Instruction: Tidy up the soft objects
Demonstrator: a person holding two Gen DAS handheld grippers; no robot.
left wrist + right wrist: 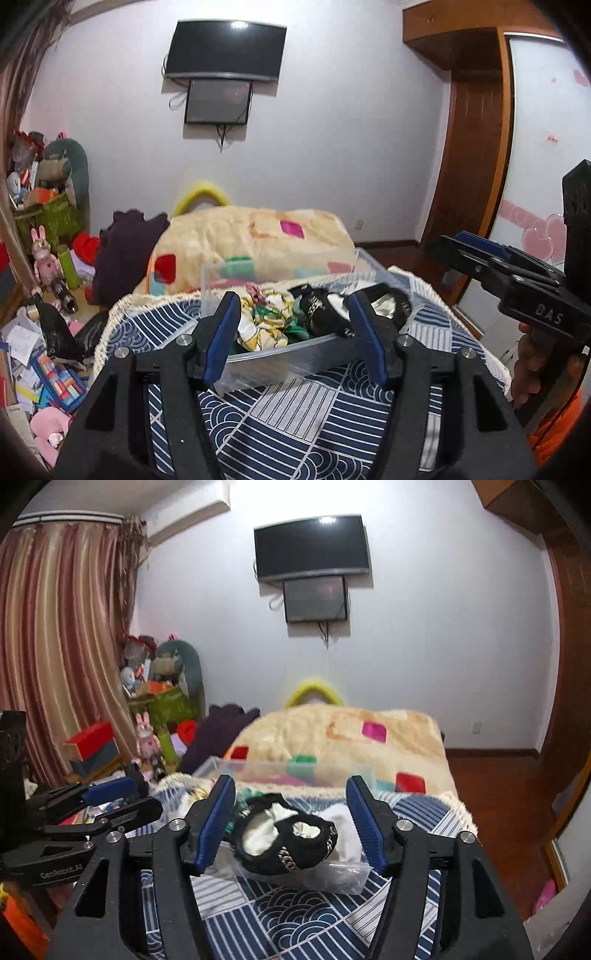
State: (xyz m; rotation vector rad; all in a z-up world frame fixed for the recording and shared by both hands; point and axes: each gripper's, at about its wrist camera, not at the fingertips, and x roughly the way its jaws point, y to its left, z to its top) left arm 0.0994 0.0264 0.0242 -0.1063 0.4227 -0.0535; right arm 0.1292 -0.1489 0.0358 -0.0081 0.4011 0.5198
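Hovering before the clear plastic bin (pixel 258 354) on the blue patterned cloth (pixel 295 417), both grippers, left (pixel 295 332) and right (pixel 291 819), gape wide and empty. A black sock (pixel 288 842) crowns the bin's near-right heap; recommend pressing it down inside the rim.

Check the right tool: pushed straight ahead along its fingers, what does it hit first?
Probably the black sock with white lining, draped over the clear plastic bin's near rim. It sits centred between the open right tool's fingers. Depth is uncertain, though nothing seems nearer.
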